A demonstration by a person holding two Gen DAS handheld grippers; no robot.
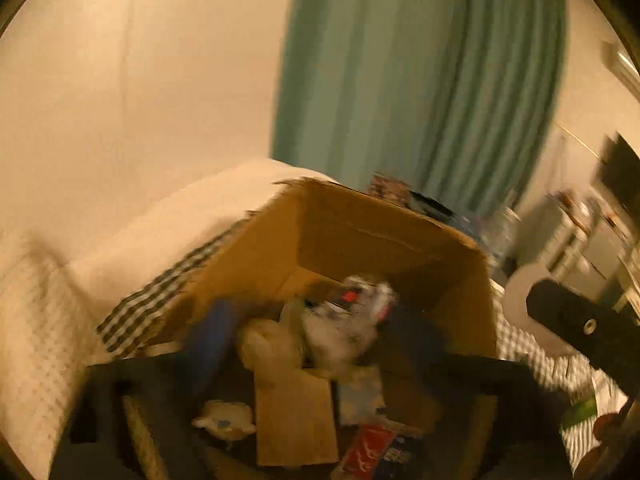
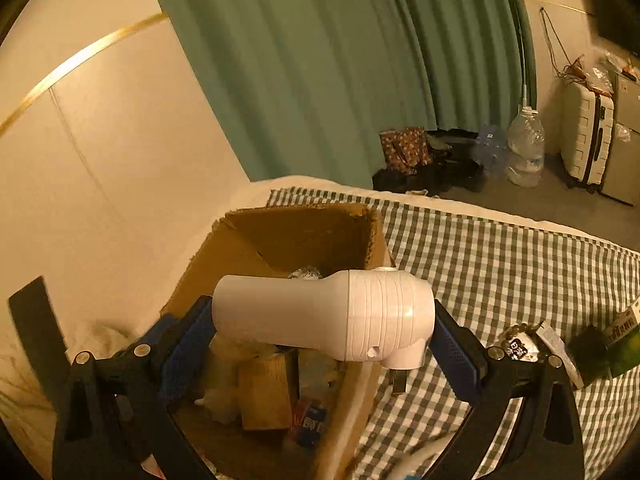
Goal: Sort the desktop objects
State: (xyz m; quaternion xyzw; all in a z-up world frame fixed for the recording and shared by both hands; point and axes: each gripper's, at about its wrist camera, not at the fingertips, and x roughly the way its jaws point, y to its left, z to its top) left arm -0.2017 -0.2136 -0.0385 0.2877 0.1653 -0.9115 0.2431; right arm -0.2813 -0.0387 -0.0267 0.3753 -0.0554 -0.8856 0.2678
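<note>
An open cardboard box (image 1: 360,236) stands on a green checked cloth (image 2: 500,264) on a bed. Inside lie a crumpled silver wrapper (image 1: 352,316), a small brown carton (image 1: 294,420), a red packet (image 1: 368,450) and a white soft item (image 1: 224,420). My left gripper (image 1: 312,340) hangs over the box, blurred; its blue fingers (image 1: 208,344) stand apart with nothing between them. My right gripper (image 2: 320,340) is shut on a white plastic torch-shaped device (image 2: 328,314), held crosswise over the box (image 2: 304,236). The right gripper's arm shows in the left wrist view (image 1: 576,320).
Small items lie on the cloth at right: a keychain with a tag (image 2: 520,344), a dark lump (image 2: 588,346), a green packet (image 2: 624,344). On the floor beyond are water bottles (image 2: 526,148), bags (image 2: 404,148) and a white suitcase (image 2: 586,136). A green curtain (image 2: 320,60) hangs behind.
</note>
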